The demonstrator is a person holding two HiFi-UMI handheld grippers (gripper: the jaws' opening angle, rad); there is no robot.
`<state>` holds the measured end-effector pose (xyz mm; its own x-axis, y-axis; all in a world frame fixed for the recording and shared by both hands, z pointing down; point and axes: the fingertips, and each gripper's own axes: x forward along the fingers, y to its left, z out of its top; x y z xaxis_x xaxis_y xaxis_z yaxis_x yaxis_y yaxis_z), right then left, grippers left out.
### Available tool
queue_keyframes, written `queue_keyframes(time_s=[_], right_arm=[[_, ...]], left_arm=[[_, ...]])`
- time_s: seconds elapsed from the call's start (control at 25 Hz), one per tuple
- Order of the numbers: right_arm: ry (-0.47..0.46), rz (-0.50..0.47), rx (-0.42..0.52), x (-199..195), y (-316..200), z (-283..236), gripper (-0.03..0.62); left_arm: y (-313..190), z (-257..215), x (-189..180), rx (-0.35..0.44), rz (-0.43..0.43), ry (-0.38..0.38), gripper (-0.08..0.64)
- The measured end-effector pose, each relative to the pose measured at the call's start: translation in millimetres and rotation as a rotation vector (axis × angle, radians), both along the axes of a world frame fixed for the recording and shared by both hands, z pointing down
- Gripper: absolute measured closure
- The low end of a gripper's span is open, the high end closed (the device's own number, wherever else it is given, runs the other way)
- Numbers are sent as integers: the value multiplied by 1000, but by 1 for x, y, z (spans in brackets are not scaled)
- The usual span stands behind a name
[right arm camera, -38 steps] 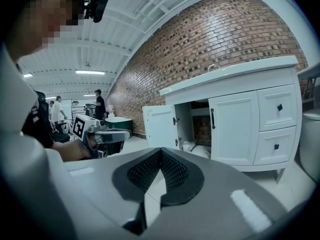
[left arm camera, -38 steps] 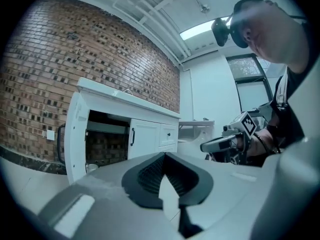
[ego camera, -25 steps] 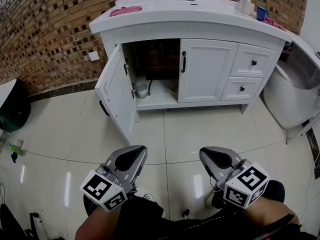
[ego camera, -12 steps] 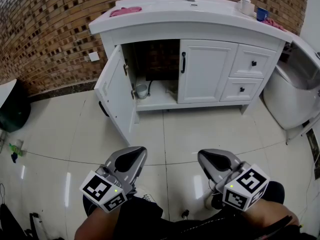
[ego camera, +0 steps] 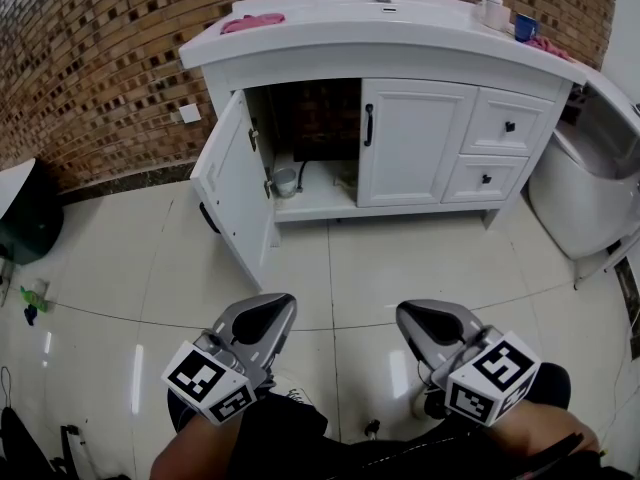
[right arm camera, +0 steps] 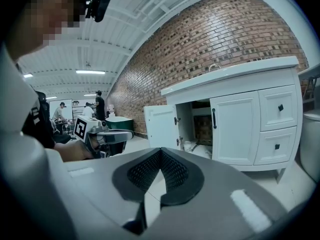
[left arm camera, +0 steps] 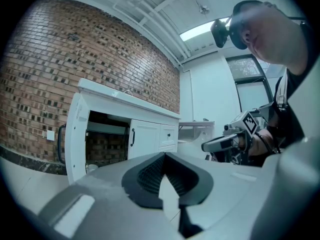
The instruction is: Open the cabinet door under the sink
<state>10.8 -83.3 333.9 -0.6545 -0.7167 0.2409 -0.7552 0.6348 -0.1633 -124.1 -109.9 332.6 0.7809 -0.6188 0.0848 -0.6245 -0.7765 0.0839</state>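
The white vanity under the sink (ego camera: 390,23) has its left cabinet door (ego camera: 232,183) swung wide open, showing a dark inside with a small cup (ego camera: 284,181) on the shelf. The right door (ego camera: 412,143) with its black handle (ego camera: 368,124) is closed. My left gripper (ego camera: 275,303) and right gripper (ego camera: 415,313) hover low over the tiled floor, well short of the cabinet, both shut and holding nothing. The open door (left arm camera: 75,134) shows in the left gripper view beyond the shut left gripper (left arm camera: 164,155). It also appears in the right gripper view as the door (right arm camera: 161,126) past the right gripper (right arm camera: 160,151).
Two small drawers (ego camera: 505,123) sit at the vanity's right. A white toilet-like fixture (ego camera: 580,188) stands further right. A dark green bin (ego camera: 20,218) is at the far left by the brick wall. A pink cloth (ego camera: 252,21), bottle (ego camera: 490,8) and blue cup (ego camera: 524,27) rest on the counter.
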Motion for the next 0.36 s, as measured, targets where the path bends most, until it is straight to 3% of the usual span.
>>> queue_keyframes(time_s=[0.36], right_arm=[[-3, 5, 9, 1, 1, -4, 584]], left_arm=[[0, -1, 0, 2, -1, -3, 555]])
